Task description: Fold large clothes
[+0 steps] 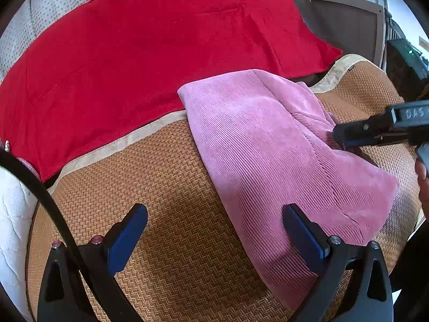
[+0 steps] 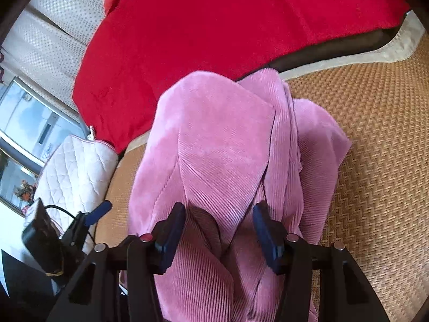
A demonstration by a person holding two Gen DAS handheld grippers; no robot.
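Your soft, floppy pink ribbed cloth (image 2: 228, 147) lies on the woven brown mat (image 1: 166, 201), so pinch a thick folded edge; your right tool (image 2: 218, 230) sits half open over it, your left tool (image 1: 214, 230) wide open, empty.

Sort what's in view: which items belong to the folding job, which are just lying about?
Job: pink corduroy garment, left gripper, right gripper, woven mat as work surface.
Lying about: red blanket, white quilted bag.
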